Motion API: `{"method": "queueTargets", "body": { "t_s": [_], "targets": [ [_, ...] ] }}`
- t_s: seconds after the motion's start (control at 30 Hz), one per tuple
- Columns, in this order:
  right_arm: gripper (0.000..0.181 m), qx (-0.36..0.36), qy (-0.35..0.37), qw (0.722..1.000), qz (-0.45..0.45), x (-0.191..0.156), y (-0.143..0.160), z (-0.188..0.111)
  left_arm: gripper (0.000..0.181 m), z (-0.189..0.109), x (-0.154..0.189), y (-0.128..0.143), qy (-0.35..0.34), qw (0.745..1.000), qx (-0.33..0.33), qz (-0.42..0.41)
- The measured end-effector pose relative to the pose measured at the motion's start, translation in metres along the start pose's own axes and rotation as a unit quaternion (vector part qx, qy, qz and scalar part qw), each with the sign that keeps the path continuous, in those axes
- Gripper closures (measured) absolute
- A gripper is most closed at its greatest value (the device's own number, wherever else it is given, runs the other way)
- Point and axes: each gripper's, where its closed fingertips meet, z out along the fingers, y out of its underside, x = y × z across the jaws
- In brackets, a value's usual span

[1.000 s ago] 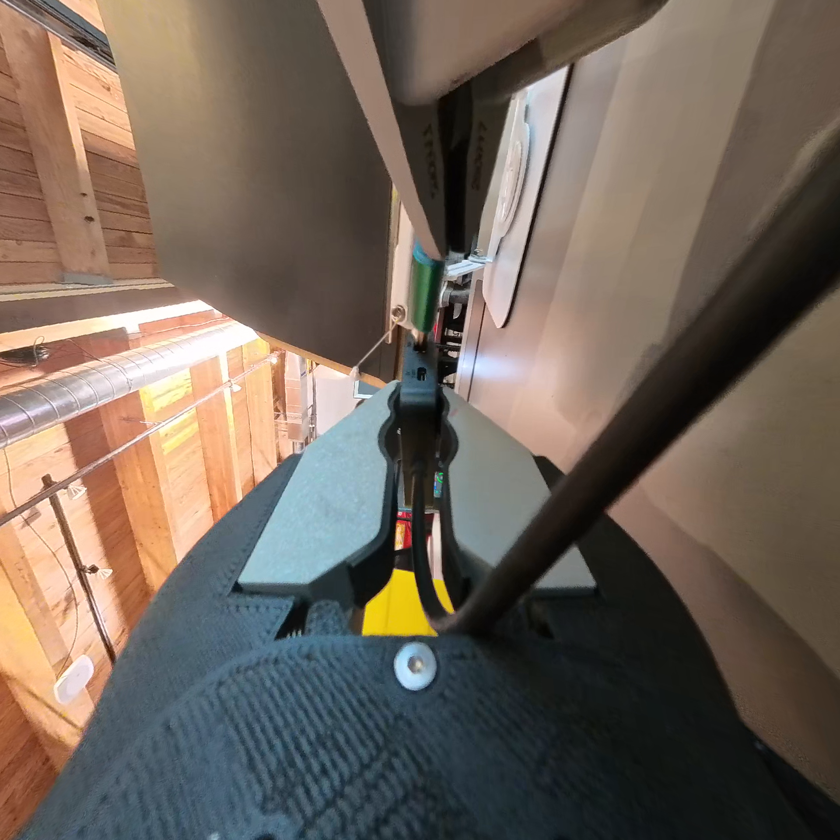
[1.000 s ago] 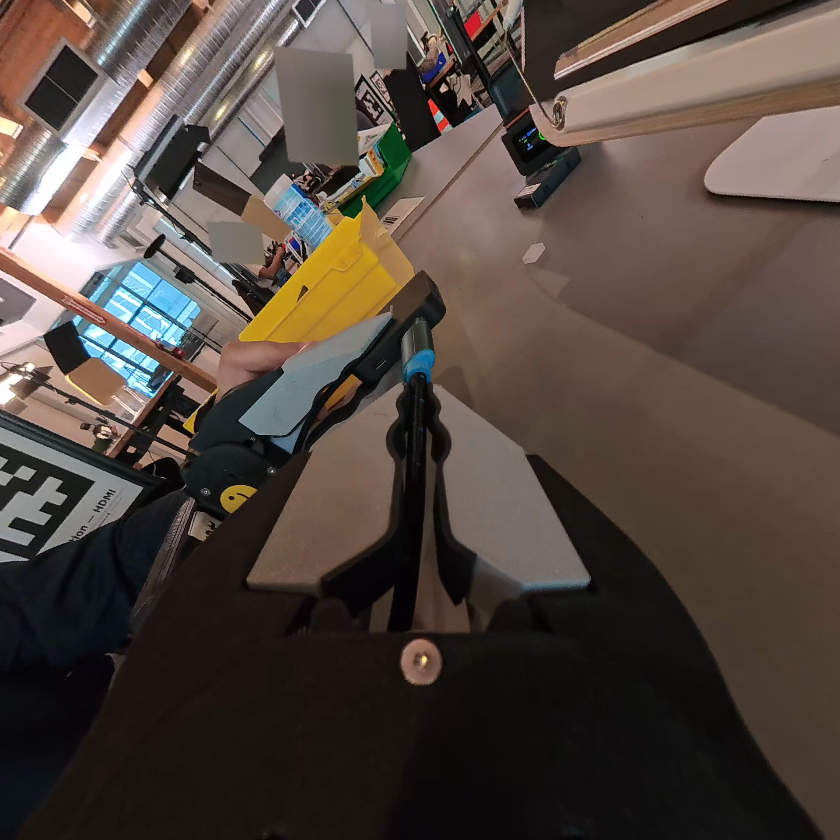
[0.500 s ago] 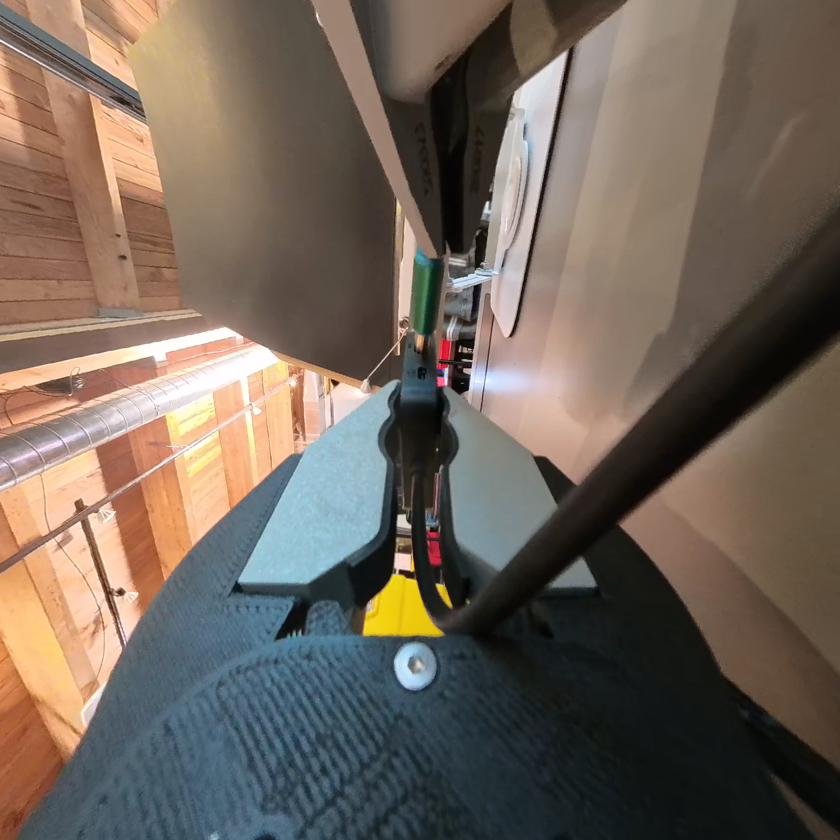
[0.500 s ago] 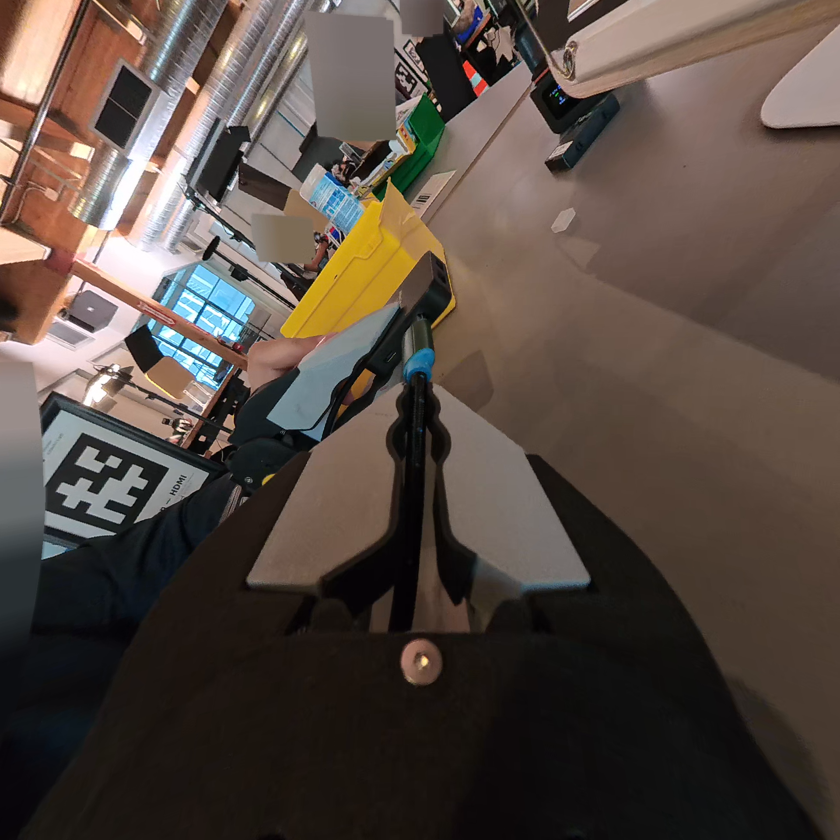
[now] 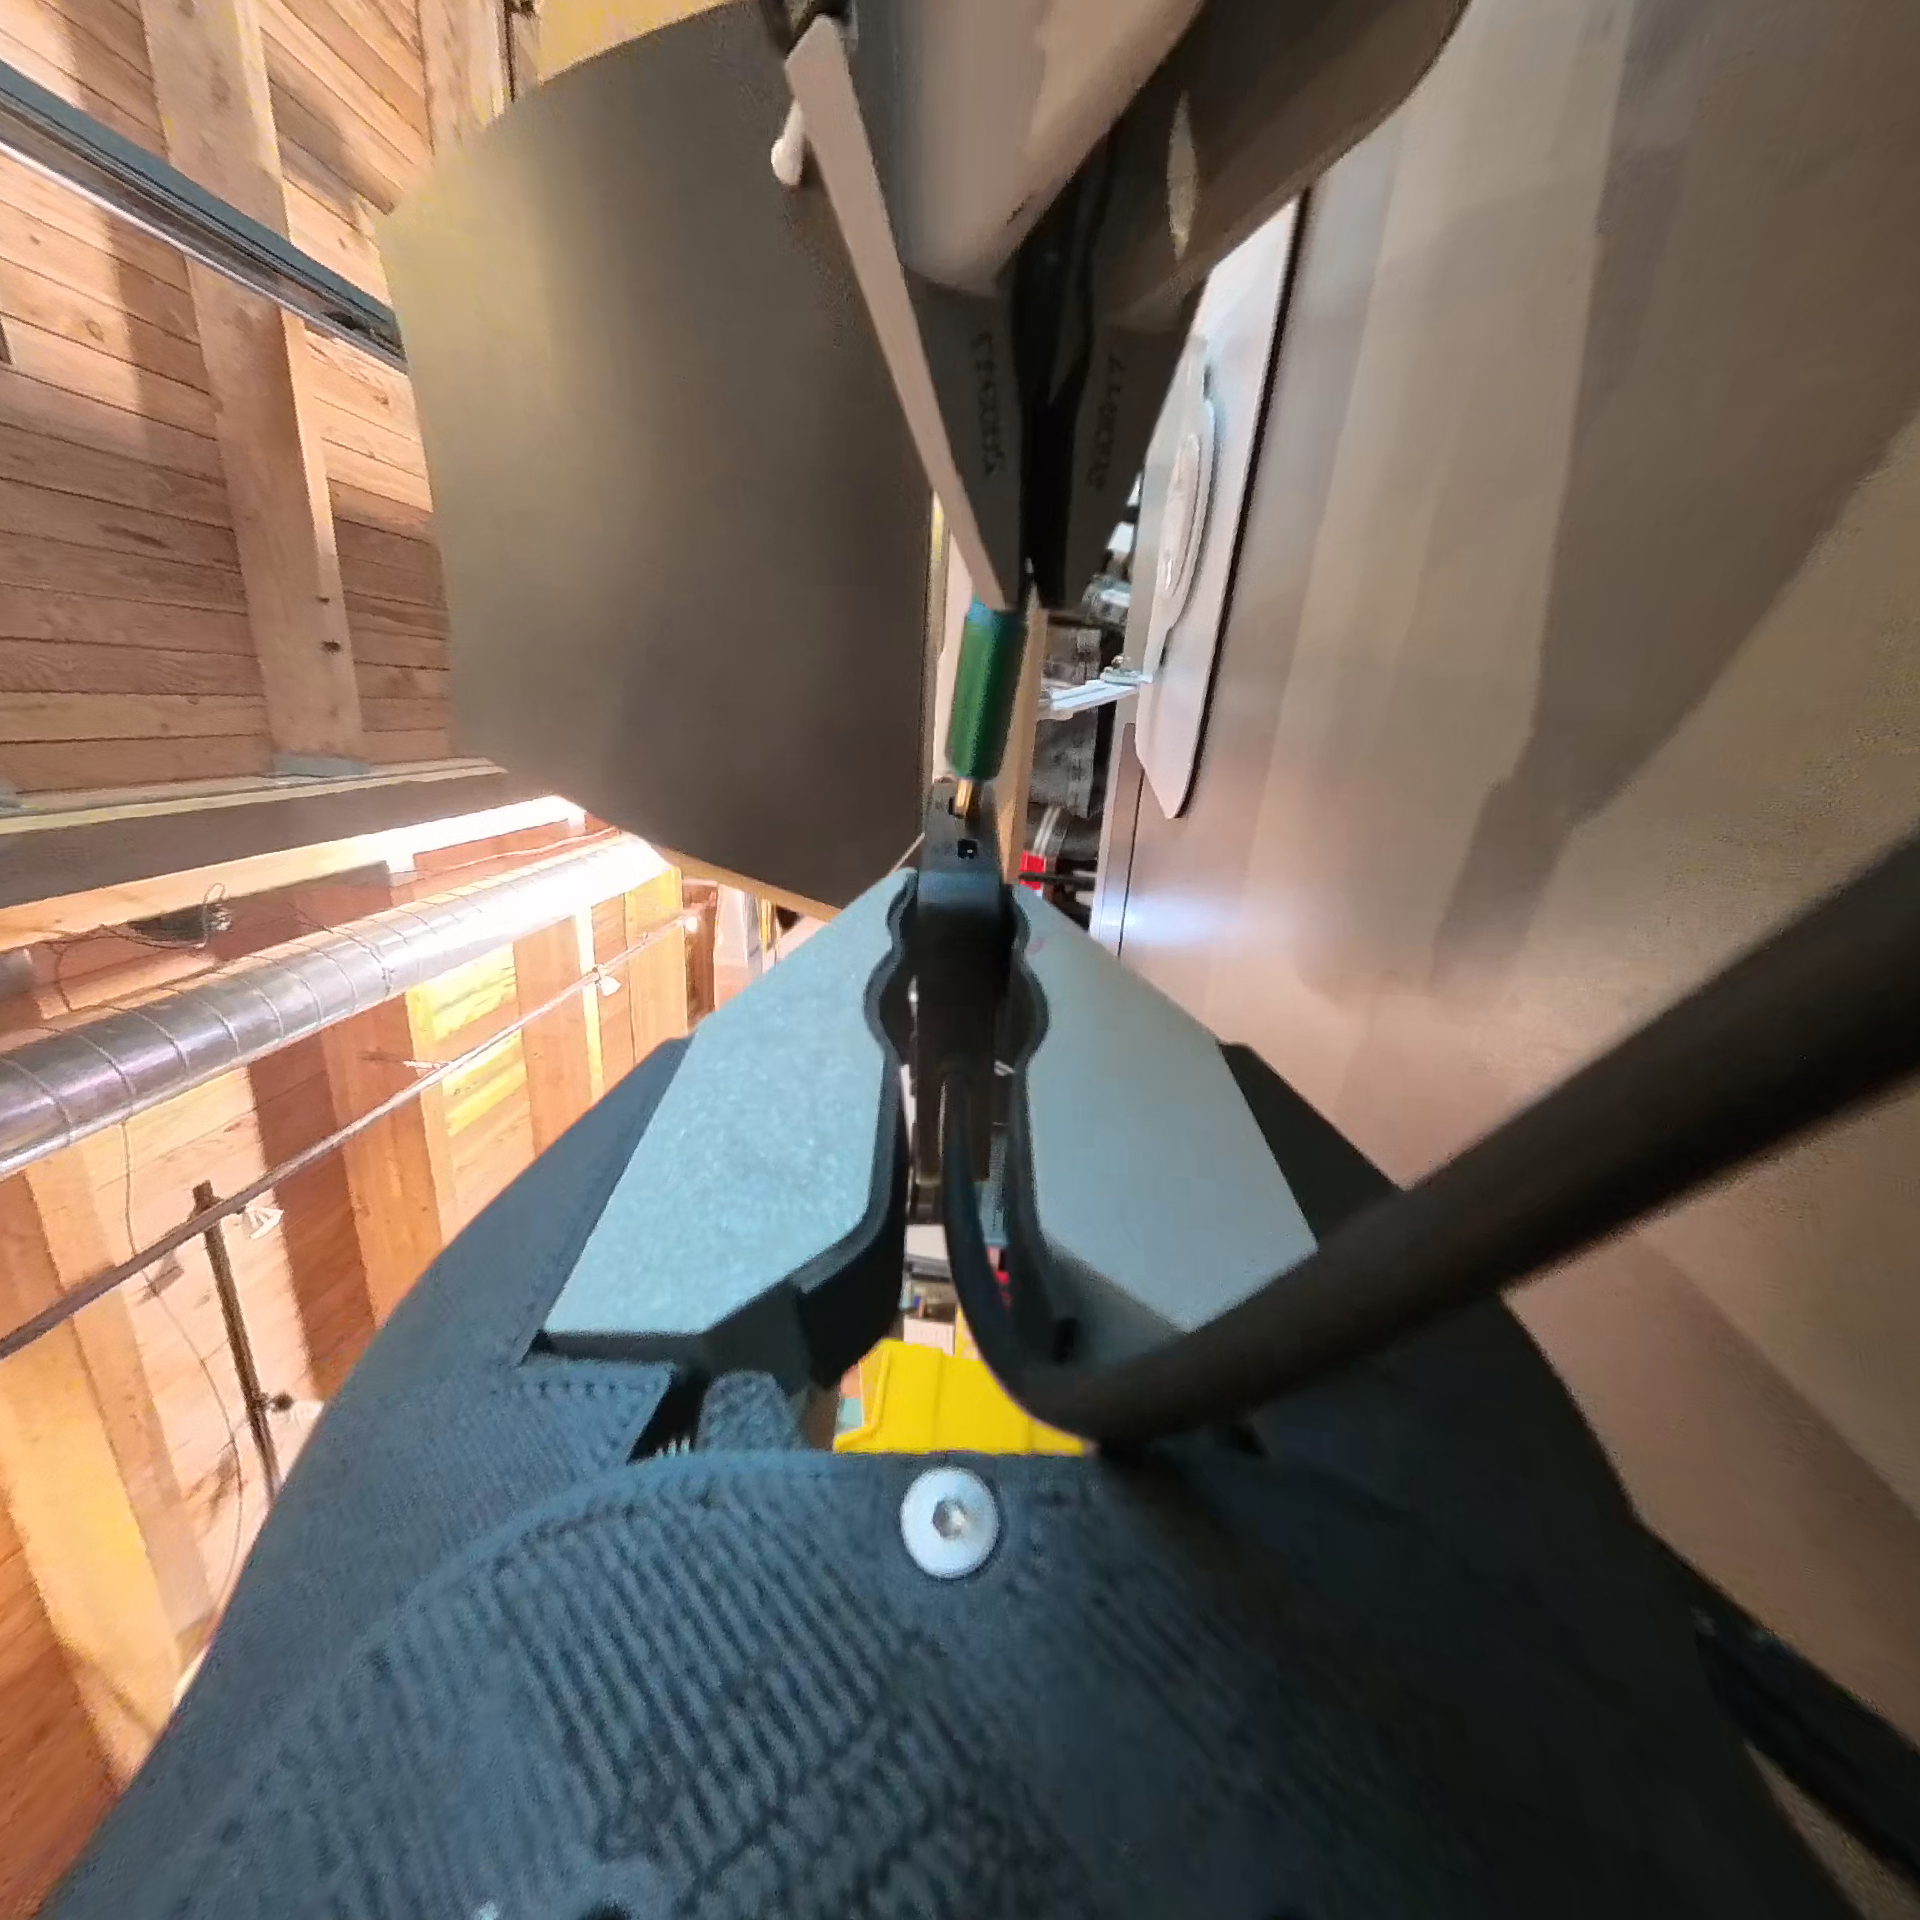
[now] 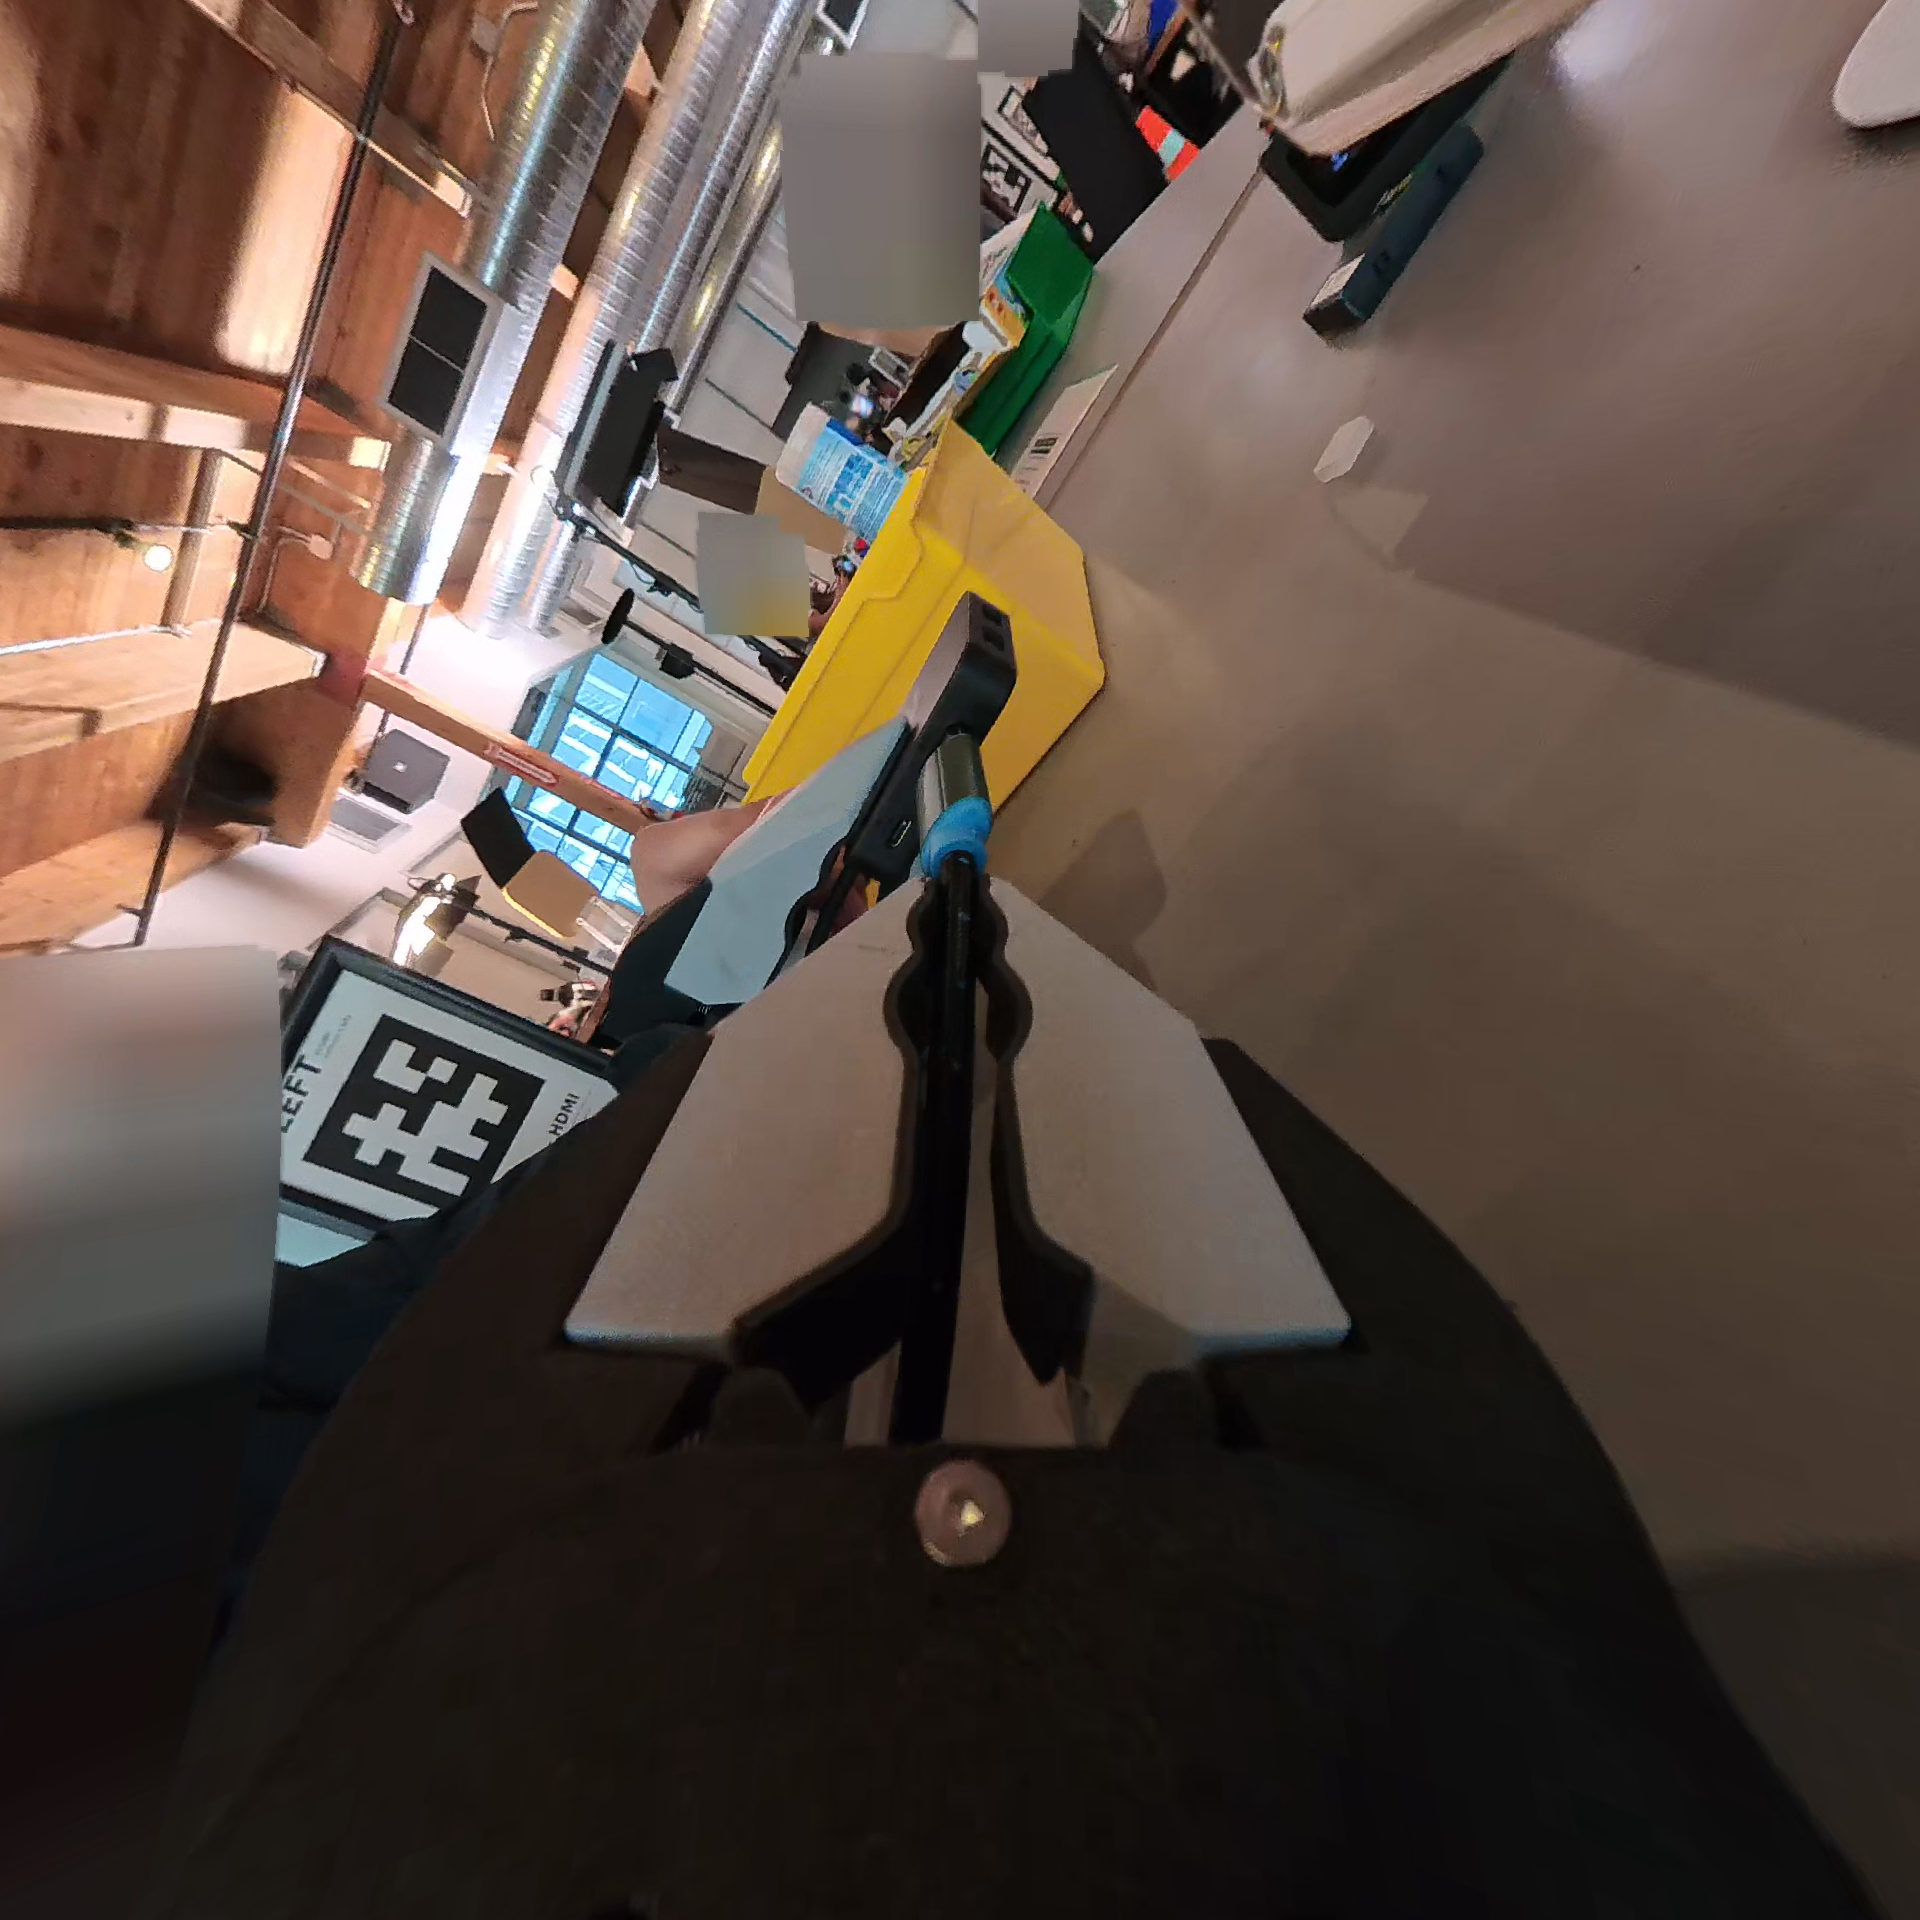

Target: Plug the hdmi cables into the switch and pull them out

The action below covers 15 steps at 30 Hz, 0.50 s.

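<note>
In the left wrist view my left gripper [image 5: 961, 904] is shut on the small black switch [image 5: 958, 862], whose thick black cable [image 5: 1455, 1195] trails back to the right. A green HDMI plug [image 5: 982, 686] points down at the switch, its gold tip at the port. My right gripper [image 5: 1029, 561] holds it from above. In the right wrist view my right gripper [image 6: 961, 914] is shut on the black HDMI cable [image 6: 940, 1143] just behind the plug's blue collar [image 6: 956, 831]. The plug meets the switch [image 6: 977, 665], held by my left gripper's grey finger [image 6: 790, 862].
The grey table [image 6: 1558, 831] lies to the right. A yellow bin [image 6: 935, 603] sits right behind the switch, with a green bin [image 6: 1039, 301] and a white tub [image 6: 842, 478] beyond. A dark device [image 6: 1382, 177] stands far right. A dark monitor panel [image 5: 665, 468] hangs close. Left tips to right tips: about 5 cm.
Both grippers have swung together, so the room has shifted in both views and the yellow bin now sits behind the switch. Plug and switch stay joined; both grips are unchanged.
</note>
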Motion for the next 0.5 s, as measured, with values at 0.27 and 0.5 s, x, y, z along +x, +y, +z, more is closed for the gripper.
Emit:
{"method": "queueTargets", "body": {
  "t_s": [0.27, 0.5],
  "targets": [
    [0.179, -0.068, 0.087, 0.988, -0.104, 0.004, 0.007, -0.006, 0.171, -0.003, 0.009, -0.007, 0.014, 0.999, 0.02, 0.033],
    [0.179, -0.057, -0.017, 0.998, 0.006, -0.001, 0.009, -0.007, 0.171, -0.01, 0.006, -0.015, 0.019, 0.999, 0.048, -0.007]
  ]
}}
